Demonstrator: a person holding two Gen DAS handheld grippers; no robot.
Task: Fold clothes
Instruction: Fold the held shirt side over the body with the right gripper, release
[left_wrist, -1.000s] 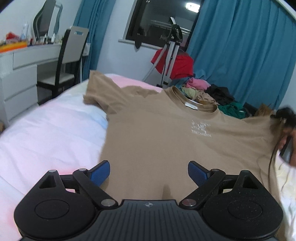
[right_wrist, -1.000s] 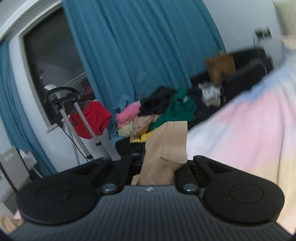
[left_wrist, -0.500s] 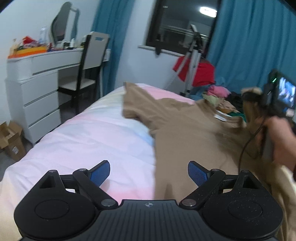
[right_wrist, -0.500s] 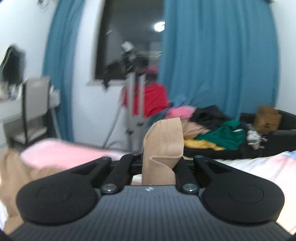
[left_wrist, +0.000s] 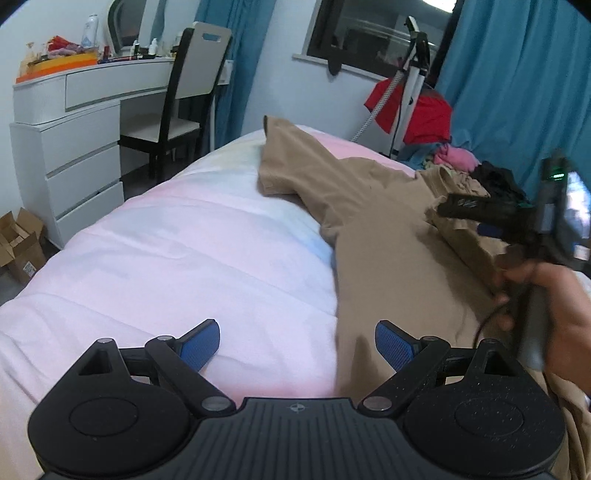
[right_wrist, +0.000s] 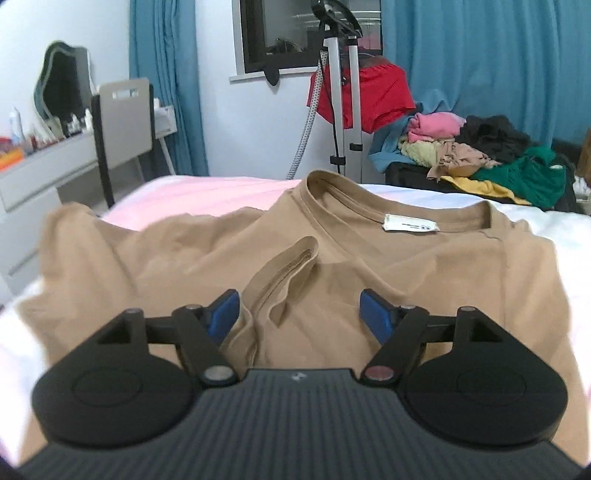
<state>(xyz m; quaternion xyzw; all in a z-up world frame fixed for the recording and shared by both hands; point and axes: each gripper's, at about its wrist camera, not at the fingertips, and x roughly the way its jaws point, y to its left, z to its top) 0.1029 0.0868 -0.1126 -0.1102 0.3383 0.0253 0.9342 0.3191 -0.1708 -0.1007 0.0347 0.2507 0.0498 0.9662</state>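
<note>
Both the left gripper (left_wrist: 297, 341) and the right gripper (right_wrist: 299, 312) have open jaws above the tan T-shirt (right_wrist: 369, 266), whose collar lies at 12 o'clock on the bed (left_wrist: 177, 258).

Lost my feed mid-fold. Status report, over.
Left gripper open, empty, over bed. Right gripper open above folded sleeve. Tan t-shirt part-folded. Nothing in the way.

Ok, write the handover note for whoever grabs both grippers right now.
Left gripper: open, holds nothing, low over the bed beside the shirt's side edge.
Right gripper: open, the folded-in sleeve lies loose between its fingers.
Tan T-shirt: spread on the bed, collar away from you.
Done: one sleeve laid inward.
Left: the other sleeve, spread out flat, then fold the body.
</note>
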